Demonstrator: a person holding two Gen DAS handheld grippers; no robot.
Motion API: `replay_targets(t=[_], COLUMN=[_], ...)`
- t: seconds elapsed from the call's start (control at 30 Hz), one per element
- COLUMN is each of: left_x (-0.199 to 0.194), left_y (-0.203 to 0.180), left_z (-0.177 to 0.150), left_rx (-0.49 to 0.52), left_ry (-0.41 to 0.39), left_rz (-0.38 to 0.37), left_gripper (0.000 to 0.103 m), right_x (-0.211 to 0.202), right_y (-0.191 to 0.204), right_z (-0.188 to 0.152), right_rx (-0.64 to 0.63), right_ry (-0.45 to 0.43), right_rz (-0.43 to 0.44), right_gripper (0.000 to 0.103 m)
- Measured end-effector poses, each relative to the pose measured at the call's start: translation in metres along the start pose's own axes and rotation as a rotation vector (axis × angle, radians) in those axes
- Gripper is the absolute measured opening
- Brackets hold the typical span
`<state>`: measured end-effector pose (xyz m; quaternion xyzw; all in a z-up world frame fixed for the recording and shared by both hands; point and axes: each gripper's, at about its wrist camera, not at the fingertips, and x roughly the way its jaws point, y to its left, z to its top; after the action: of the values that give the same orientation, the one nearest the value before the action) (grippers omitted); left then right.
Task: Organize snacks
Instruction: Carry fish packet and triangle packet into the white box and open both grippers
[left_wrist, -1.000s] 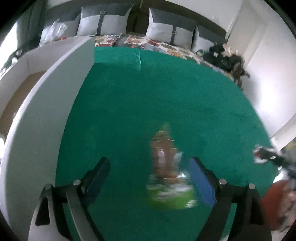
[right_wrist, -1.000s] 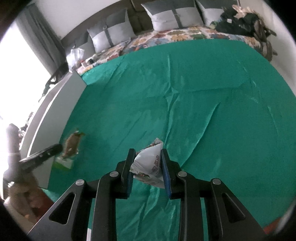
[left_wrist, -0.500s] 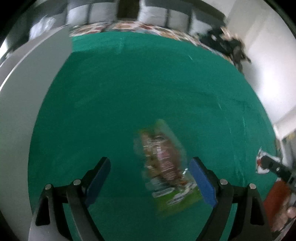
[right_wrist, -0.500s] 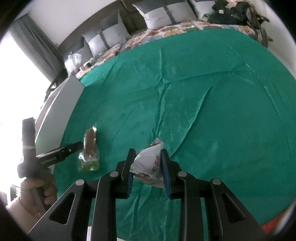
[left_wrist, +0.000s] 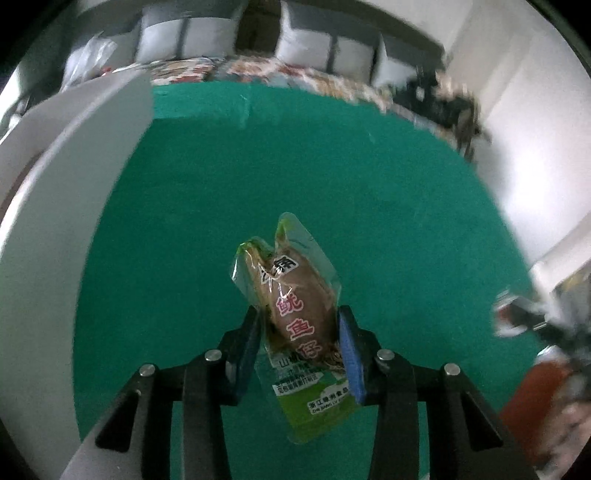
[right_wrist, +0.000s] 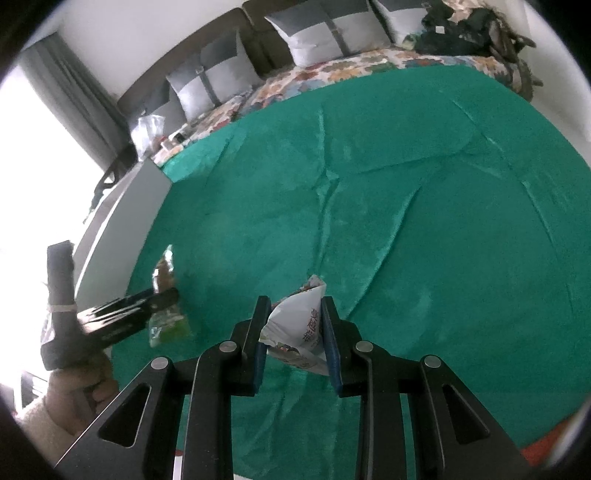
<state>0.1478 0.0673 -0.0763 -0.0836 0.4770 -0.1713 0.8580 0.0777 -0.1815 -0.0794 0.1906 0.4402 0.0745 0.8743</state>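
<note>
Two packets, each in a gripper. Left gripper (left_wrist: 301, 328) jaws have just been closing and now clamp the clear green-based snack pouch (left_wrist: 295, 306), lifted off the green cloth (left_wrist: 332, 166). Right gripper (right_wrist: 293, 325) is clamped on the white snack bag (right_wrist: 299, 325). White box wall (left_wrist: 74, 177) at left, contents hidden, possibly empty. Cloth ahead is open.

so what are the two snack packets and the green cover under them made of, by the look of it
Brown snack packet: clear glossy plastic film, likely; glare streaks and contents showing through, with a printed green end.
White snack packet: crinkly printed film or foil, probably; sharp creases, opaque white face.
Green cover: soft fabric, seemingly velvety; matte nap with folds and lighter brushed streaks.
</note>
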Motion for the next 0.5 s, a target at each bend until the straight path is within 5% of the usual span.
replay_targets(t=[0.1, 0.2, 0.33, 0.5], left_x=[-0.059, -0.120, -0.182, -0.197], left_y=[0.024, 0.055, 0.129, 0.221], left_z=[0.014, 0.026, 0.030, 0.025], left_rx=[-0.070, -0.083, -0.136, -0.239], left_ry=[-0.088, -0.183, -0.240, -0.201], left_rz=[-0.069, -0.025, 0.159, 0.357], left_gripper=[0.040, 0.041, 0.042, 0.046], right_x=[-0.001, -0.001, 0.005, 0.037], right_y=[0.036, 0.095, 0.197, 0.336], right_z=[0.013, 0.033, 0.054, 0.040], right_rx=[-0.045, -0.118, -0.244, -0.416], right_ry=[0.012, 0.013, 0.033, 0.147], right_rz=[0.057, 0.157, 0.313, 0.467], right_gripper=[0.028, 0.028, 0.028, 0.028])
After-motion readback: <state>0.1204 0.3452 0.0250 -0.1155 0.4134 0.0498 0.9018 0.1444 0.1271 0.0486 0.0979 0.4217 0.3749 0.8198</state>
